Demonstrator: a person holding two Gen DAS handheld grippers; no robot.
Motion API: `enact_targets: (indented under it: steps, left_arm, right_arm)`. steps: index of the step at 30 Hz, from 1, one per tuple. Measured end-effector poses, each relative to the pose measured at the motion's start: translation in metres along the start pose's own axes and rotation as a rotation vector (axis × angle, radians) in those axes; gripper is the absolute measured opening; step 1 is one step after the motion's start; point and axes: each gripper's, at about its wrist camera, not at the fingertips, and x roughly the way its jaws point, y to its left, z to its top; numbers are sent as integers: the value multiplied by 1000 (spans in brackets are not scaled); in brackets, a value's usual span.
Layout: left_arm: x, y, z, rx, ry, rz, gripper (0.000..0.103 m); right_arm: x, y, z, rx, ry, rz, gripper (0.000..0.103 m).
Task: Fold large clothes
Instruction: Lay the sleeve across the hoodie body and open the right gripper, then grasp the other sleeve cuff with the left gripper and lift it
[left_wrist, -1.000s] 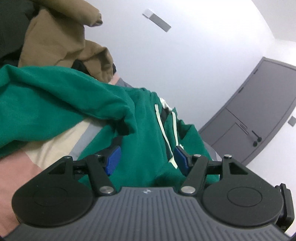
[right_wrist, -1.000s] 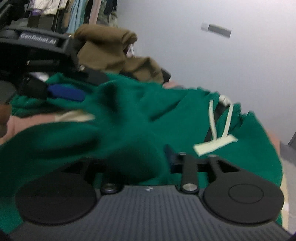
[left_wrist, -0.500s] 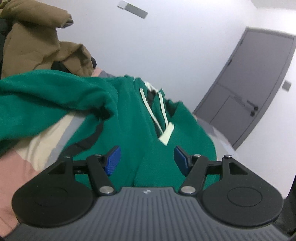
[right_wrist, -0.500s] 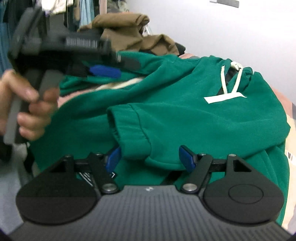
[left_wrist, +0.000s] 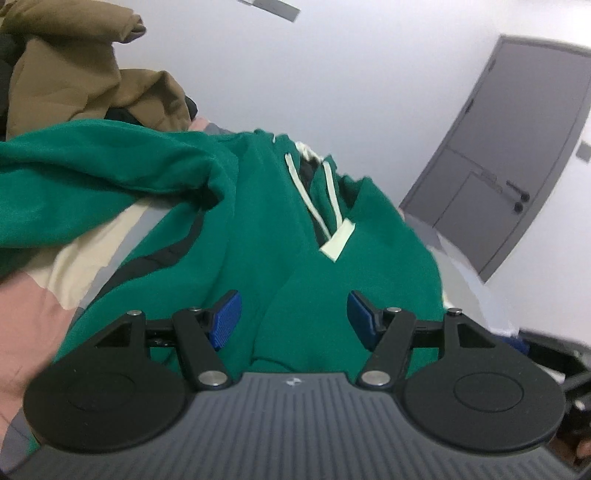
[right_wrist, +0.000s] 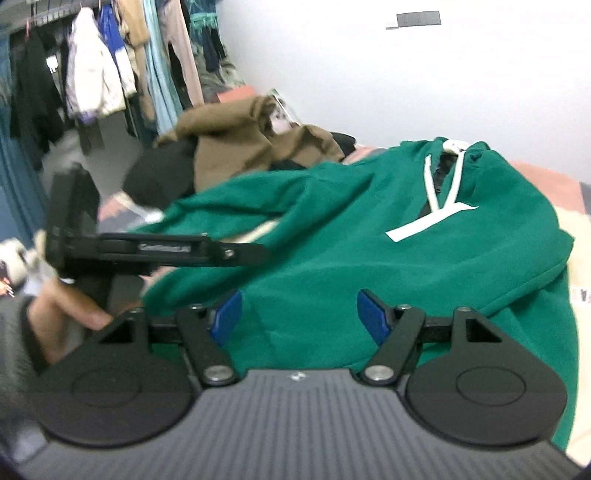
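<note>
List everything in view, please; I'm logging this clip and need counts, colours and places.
green hoodie: one, green with cream drawstrings, spread on the bed under both grippers
brown garment: one, brown, heaped behind the hoodie
black garment: one, black, beside the brown heap
bedcover: one, pink, cream and grey patches, under the hoodie
hanging clothes: several, white, blue, tan, black, on a rack at far left
door: one, grey, in the white wall at right
wall plate: one, grey, high on the wall
left gripper: black with blue pads, open above the hoodie
right gripper: black with blue pads, open above the hoodie
left hand: holding the left gripper's handle
</note>
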Motion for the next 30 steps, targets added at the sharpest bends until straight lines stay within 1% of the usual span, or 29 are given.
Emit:
enact_targets:
  steps: [2, 5, 11, 14, 16, 18, 22, 24, 27, 30]
  left_arm:
    - [-3, 1, 3, -27, -11, -18, 69]
    - [-8, -3, 5, -16, -19, -26, 69]
    - [-11, -13, 5, -1, -22, -23, 69]
    - [-9, -18, 4, 12, -8, -41, 69]
    - [-3, -23, 0, 32, 15, -44, 69]
    - [4, -28, -5, 59, 47, -34, 69]
    - [24, -34, -16, 107, 135, 16, 69]
    - [33, -35, -23, 135, 170, 50, 69]
    - [43, -38, -31, 179, 202, 81, 68]
    - [46, -40, -35, 192, 216, 101, 68]
  right_arm:
    - [-7, 1, 0, 2, -20, 9, 70]
    - [-13, 1, 1, -3, -45, 10, 70]
    - [-27, -14, 13, 80, -115, 25, 70]
    - [-35, -24, 17, 131, -159, 15, 70]
    - [-34, -30, 17, 151, -167, -9, 70]
    - [-25, -33, 16, 163, -143, -54, 71]
    - [6, -36, 7, 145, -46, -148, 70]
    - [24, -39, 0, 161, 13, -182, 70]
    - [46, -45, -10, 173, 64, -220, 66]
    - [66, -53, -20, 189, 120, -261, 65]
